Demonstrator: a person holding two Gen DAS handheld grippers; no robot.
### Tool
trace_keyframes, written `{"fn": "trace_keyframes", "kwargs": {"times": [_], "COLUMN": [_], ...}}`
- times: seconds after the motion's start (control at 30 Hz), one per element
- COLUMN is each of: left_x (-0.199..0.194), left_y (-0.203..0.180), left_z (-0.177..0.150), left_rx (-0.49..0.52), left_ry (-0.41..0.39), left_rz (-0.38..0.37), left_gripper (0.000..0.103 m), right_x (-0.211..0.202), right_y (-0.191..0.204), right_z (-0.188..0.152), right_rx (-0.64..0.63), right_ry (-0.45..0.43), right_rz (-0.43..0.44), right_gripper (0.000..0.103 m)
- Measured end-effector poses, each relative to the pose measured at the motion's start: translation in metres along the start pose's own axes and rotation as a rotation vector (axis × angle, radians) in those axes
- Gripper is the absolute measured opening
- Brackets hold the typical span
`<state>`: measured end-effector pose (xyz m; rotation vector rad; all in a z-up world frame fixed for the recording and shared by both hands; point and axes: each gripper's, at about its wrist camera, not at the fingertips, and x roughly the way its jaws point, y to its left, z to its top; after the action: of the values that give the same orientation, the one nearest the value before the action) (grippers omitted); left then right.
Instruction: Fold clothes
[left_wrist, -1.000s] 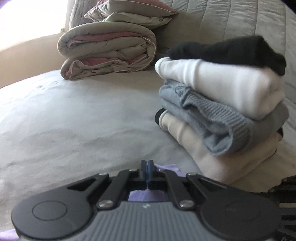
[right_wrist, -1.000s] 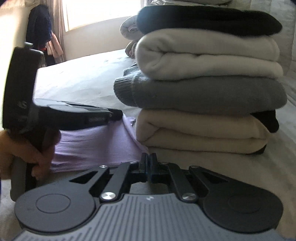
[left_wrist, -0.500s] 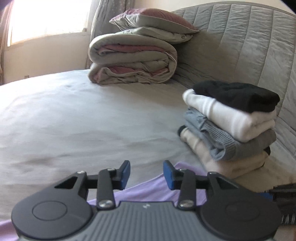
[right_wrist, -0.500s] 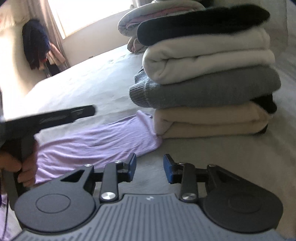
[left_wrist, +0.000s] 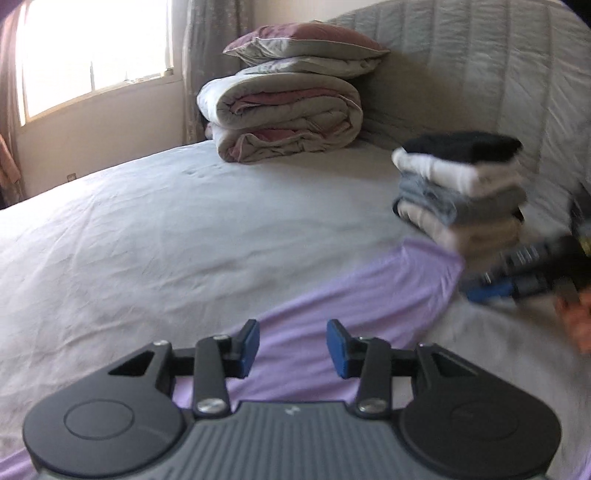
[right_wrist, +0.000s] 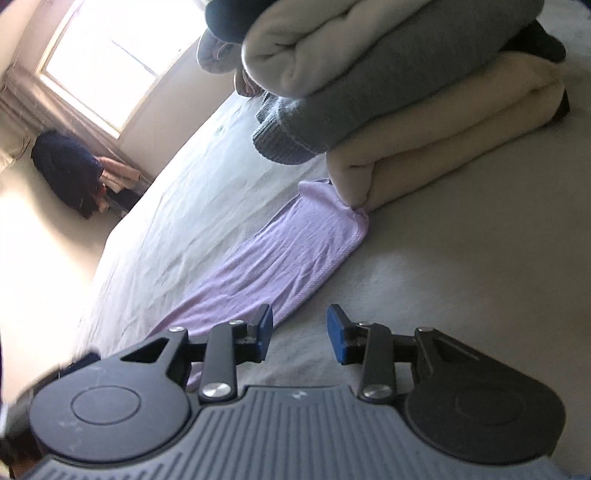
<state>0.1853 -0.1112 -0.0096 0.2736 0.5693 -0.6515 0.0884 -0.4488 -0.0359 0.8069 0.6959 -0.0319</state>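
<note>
A lilac garment (left_wrist: 354, 306) lies flat on the bed as a long folded strip, its far end touching a stack of folded clothes (left_wrist: 461, 192). The strip also shows in the right wrist view (right_wrist: 280, 266), and the stack (right_wrist: 399, 110) there fills the top. My left gripper (left_wrist: 292, 349) is open and empty, raised above the near part of the strip. My right gripper (right_wrist: 300, 334) is open and empty, tilted, just off the strip's right edge. It shows blurred at the right of the left wrist view (left_wrist: 524, 273).
The bed has a pale grey sheet (left_wrist: 147, 236). A rolled duvet with pillows on it (left_wrist: 284, 114) sits at the quilted headboard (left_wrist: 480, 74). A window (left_wrist: 92, 55) is at the left. Dark clothes (right_wrist: 70, 170) hang by the wall.
Both grippers opened and let go of the lilac garment, then lifted and drew back from the stack. The right gripper has tilted.
</note>
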Motion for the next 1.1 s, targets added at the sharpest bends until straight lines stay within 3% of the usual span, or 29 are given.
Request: {"fn": "trace_keyframes", "kwargs": {"times": [0.2, 0.33, 0.43, 0.47, 0.5, 0.63, 0.77, 0.83, 0.87, 0.9, 0.93, 1.03, 1.1], "left_x": [0.001, 0.024, 0.034, 0.036, 0.034, 0.023, 0.034, 0.031, 0.027, 0.023, 0.017, 0.002, -0.006], "left_y": [-0.021, -0.029, -0.034, -0.035, -0.037, -0.041, -0.042, -0.042, -0.042, -0.040, -0.039, -0.034, -0.027], "left_z": [-0.037, -0.045, -0.045, -0.045, -0.043, -0.038, -0.042, -0.043, -0.042, -0.041, -0.040, -0.040, -0.042], "left_rx": [0.157, 0.167, 0.151, 0.145, 0.138, 0.101, 0.095, 0.096, 0.084, 0.066, 0.050, 0.038, 0.029], "left_ry": [0.041, 0.058, 0.053, 0.053, 0.038, -0.028, 0.087, 0.085, 0.081, 0.067, 0.049, 0.023, 0.025], "left_rz": [-0.022, -0.008, -0.001, -0.001, -0.004, -0.030, -0.113, -0.113, -0.113, -0.123, -0.131, -0.117, -0.106], "left_gripper": [0.041, 0.036, 0.014, 0.000, 0.000, 0.000, 0.002, 0.005, 0.014, 0.025, 0.029, 0.034, 0.037], "right_x": [0.009, 0.019, 0.025, 0.027, 0.026, 0.021, 0.026, 0.026, 0.024, 0.023, 0.023, 0.020, 0.018], "right_y": [0.006, 0.008, 0.007, 0.007, 0.008, 0.015, 0.017, 0.016, 0.015, 0.016, 0.017, 0.020, 0.020], "right_z": [-0.002, -0.003, -0.003, -0.003, -0.003, -0.001, 0.000, 0.000, -0.001, 0.000, 0.001, 0.004, 0.006], "right_rx": [0.000, -0.018, -0.037, -0.045, -0.055, -0.111, -0.167, -0.178, -0.177, -0.179, -0.181, -0.185, -0.184], "right_ry": [-0.031, -0.061, -0.085, -0.094, -0.104, -0.166, -0.141, -0.124, -0.123, -0.122, -0.122, -0.124, -0.130], "right_rz": [-0.004, -0.026, -0.055, -0.066, -0.075, -0.129, -0.186, -0.193, -0.188, -0.189, -0.190, -0.198, -0.205], "right_gripper": [0.031, 0.020, 0.003, 0.000, 0.000, 0.000, 0.001, 0.007, 0.016, 0.016, 0.016, 0.016, 0.029]}}
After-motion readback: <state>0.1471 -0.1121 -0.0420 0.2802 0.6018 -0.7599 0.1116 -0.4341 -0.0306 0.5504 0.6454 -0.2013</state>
